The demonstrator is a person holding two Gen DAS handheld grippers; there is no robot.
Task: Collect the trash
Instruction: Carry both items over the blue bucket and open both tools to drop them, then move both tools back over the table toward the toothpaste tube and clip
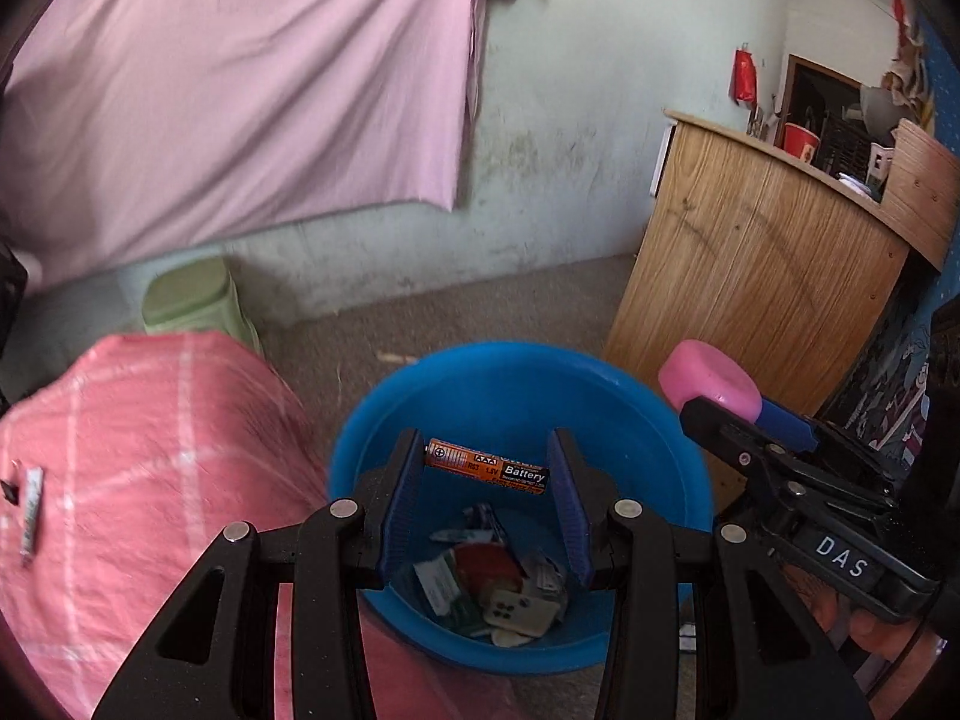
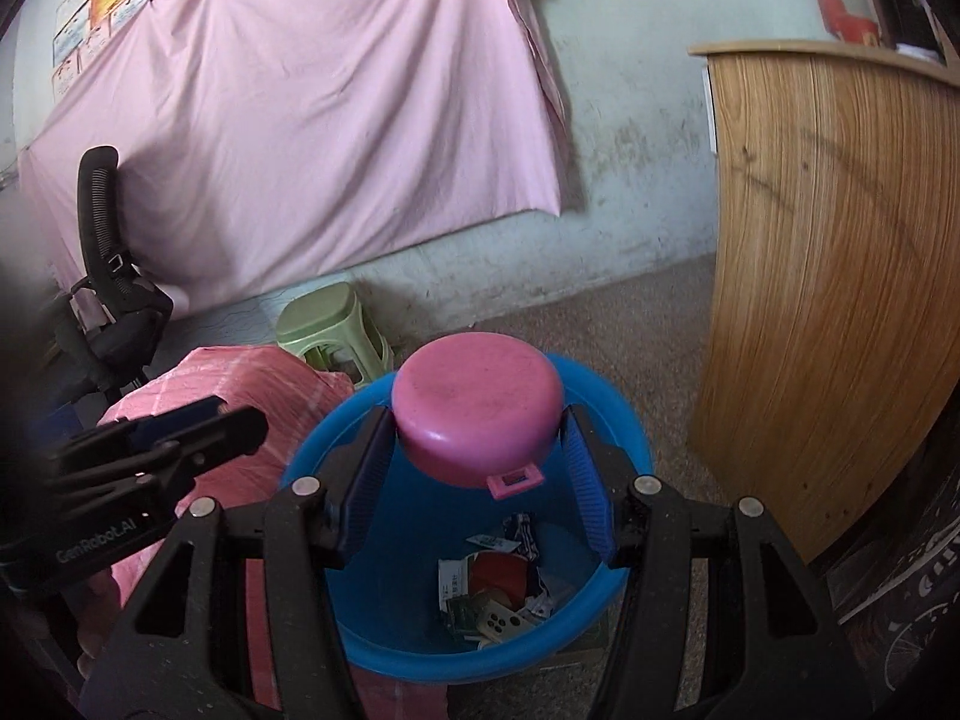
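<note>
Left gripper (image 1: 486, 468) clenched on battery (image 1: 486, 466), long axis crosswise between fingers, hanging above bin (image 1: 648, 420). Right gripper (image 2: 477, 450) nearby to the right, gripping pink lid (image 2: 477, 417) over the same bin; straight drop for both

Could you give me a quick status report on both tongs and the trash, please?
Left tongs shut on battery, over blue basin. Right tongs shut on pink lid, also over basin. Scraps already inside. Nothing blocking the drop.
</note>
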